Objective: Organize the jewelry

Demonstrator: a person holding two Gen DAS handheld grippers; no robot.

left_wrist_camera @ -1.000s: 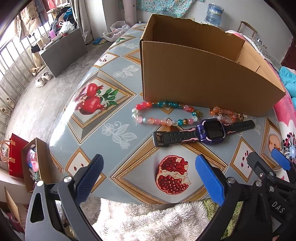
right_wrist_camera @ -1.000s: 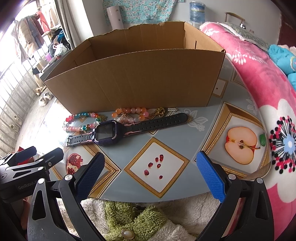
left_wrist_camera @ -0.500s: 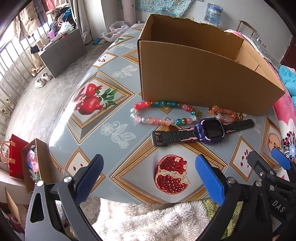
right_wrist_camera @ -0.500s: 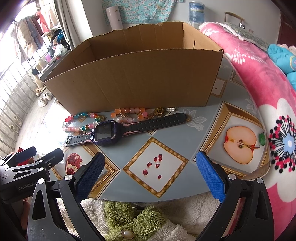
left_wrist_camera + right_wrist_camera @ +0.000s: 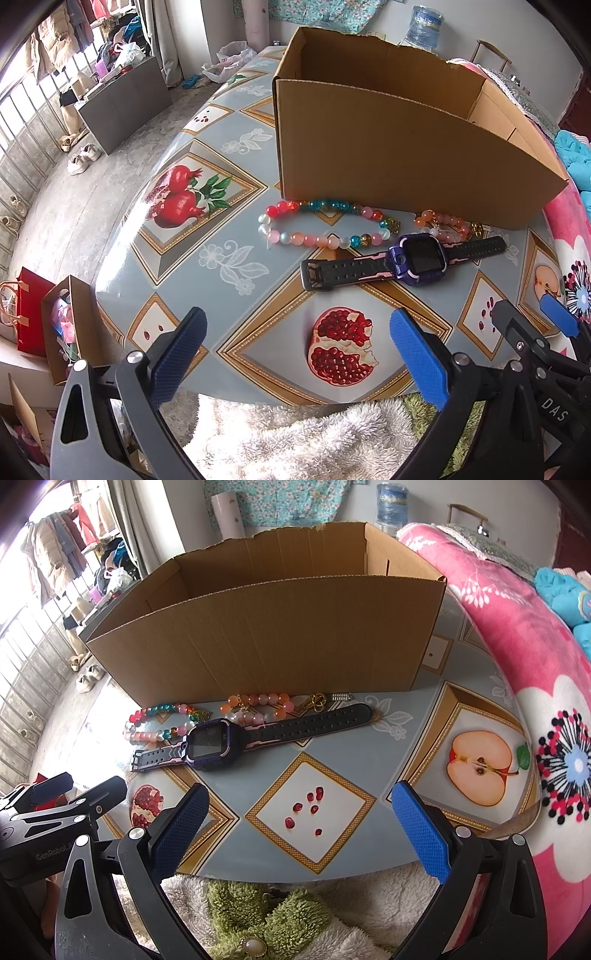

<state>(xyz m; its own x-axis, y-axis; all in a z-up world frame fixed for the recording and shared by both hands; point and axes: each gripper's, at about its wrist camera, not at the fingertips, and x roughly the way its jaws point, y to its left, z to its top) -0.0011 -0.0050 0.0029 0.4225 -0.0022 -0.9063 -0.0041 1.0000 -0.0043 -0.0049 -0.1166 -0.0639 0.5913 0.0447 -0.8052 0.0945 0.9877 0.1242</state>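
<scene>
Both tongs hang over the near edge of the table, side by side: the left gripper [image 5: 295,354] has its blue pads spread wide with nothing between them, and the right gripper [image 5: 301,825] is just as wide and just as empty. Ahead of them, on the fruit-patterned tablecloth [image 5: 221,266], the jewelry lies in a row along the foot of the open cardboard box [image 5: 280,642]. The multicoloured bead bracelet [image 5: 325,225] is toward the left, the orange and pink bead bracelet [image 5: 258,707] beside it, with a small gold charm [image 5: 317,700] close to the box wall. The purple watch [image 5: 210,744] lies flat in front, its strap resting against the orange beads.
</scene>
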